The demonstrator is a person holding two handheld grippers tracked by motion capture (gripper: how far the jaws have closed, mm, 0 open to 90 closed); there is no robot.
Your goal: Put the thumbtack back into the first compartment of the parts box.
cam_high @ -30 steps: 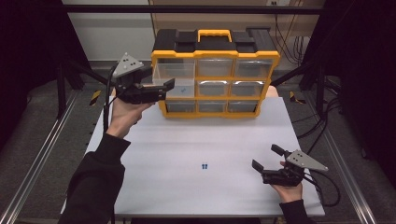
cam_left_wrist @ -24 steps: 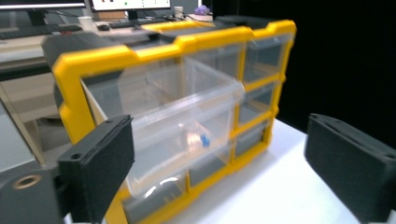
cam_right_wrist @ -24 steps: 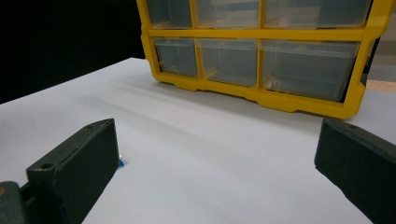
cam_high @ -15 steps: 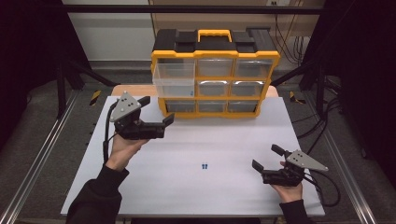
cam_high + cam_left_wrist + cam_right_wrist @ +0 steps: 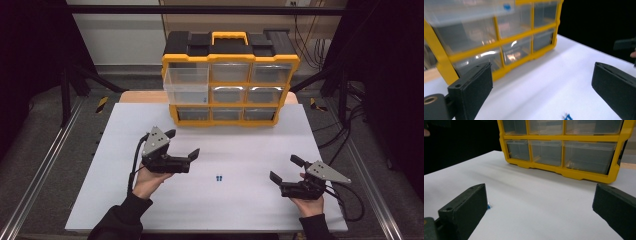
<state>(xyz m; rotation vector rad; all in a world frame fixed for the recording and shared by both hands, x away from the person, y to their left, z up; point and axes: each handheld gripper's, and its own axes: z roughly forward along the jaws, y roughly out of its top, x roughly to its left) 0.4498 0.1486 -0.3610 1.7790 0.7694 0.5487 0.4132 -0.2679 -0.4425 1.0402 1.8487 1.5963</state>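
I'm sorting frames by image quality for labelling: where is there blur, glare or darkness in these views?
High view: sharp on the white table, surroundings nearly black. Left gripper view: the yellow organizer is smeared with motion blur, with bright glare on its clear drawers; the small blue part sits cut off at the bottom edge. Right gripper view: organizer crisp, the near jaws soft, the background dark at upper left.

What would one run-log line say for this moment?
left gripper: open, empty, near blue part | right gripper: open, empty | top-left drawer: pulled out of organizer | blue part: on table

White table [image 5: 125, 200], grey floor [image 5: 45, 150], dark surroundings
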